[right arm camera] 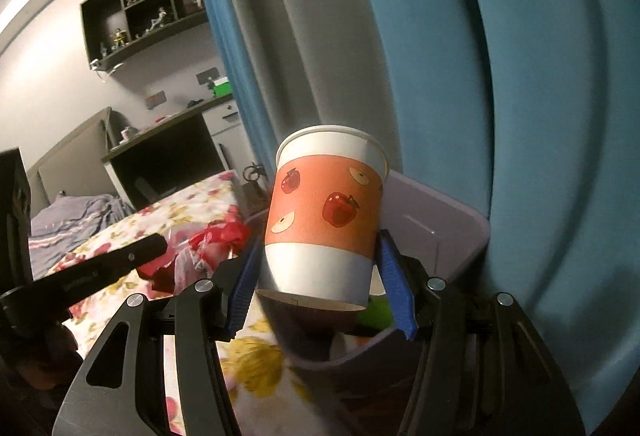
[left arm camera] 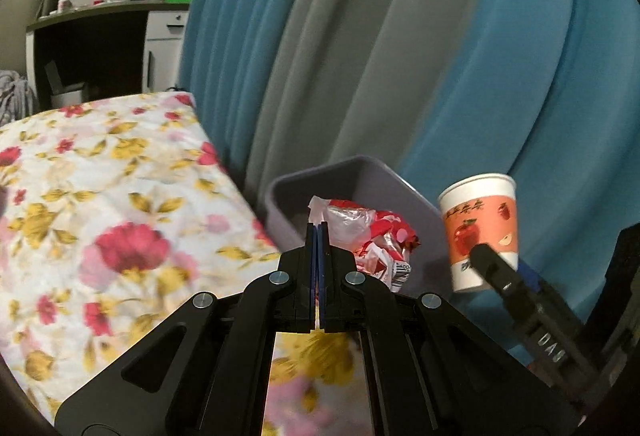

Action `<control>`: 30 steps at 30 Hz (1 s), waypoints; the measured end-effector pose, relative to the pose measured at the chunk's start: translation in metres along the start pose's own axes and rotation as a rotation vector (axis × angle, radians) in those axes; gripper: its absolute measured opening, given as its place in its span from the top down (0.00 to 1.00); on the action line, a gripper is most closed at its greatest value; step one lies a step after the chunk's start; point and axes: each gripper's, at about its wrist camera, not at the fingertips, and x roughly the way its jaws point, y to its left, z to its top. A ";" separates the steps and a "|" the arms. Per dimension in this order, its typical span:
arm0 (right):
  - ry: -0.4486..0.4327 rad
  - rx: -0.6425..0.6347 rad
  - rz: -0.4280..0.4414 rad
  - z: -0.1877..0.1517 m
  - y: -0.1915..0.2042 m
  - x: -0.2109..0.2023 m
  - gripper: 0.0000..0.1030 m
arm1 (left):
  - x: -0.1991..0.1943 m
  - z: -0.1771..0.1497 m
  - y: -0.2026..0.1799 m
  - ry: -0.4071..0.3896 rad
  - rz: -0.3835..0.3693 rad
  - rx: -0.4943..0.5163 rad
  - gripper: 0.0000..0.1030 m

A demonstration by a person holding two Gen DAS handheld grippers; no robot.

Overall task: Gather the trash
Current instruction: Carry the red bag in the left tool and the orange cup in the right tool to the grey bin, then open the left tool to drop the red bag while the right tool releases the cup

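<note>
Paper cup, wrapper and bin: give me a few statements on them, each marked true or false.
1. The right hand-held gripper grips the paper cup by its lower half. True.
2. The cup lies on its side on the bedspread. False: it is carried roughly upright over the grey bin.
3. The left hand-held gripper is shut on the crumpled red-and-white wrapper. True.
4. The cup shows lemons. False: apples.
5. Blue and grey curtains hang behind the bin. True.
</note>
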 end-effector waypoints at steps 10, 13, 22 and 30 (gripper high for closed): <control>0.055 0.011 -0.034 -0.008 -0.019 0.025 0.44 | 0.061 -0.007 -0.015 0.096 -0.059 -0.035 1.00; 0.071 0.010 -0.040 -0.010 -0.021 0.032 0.44 | 0.069 -0.010 -0.015 0.111 -0.071 -0.039 0.99; 0.087 0.003 -0.041 -0.013 -0.025 0.040 0.39 | 0.063 -0.011 -0.002 0.079 -0.073 -0.070 0.35; 0.057 0.004 -0.045 -0.009 -0.021 0.024 0.32 | 0.036 -0.010 0.009 0.025 0.013 -0.058 0.10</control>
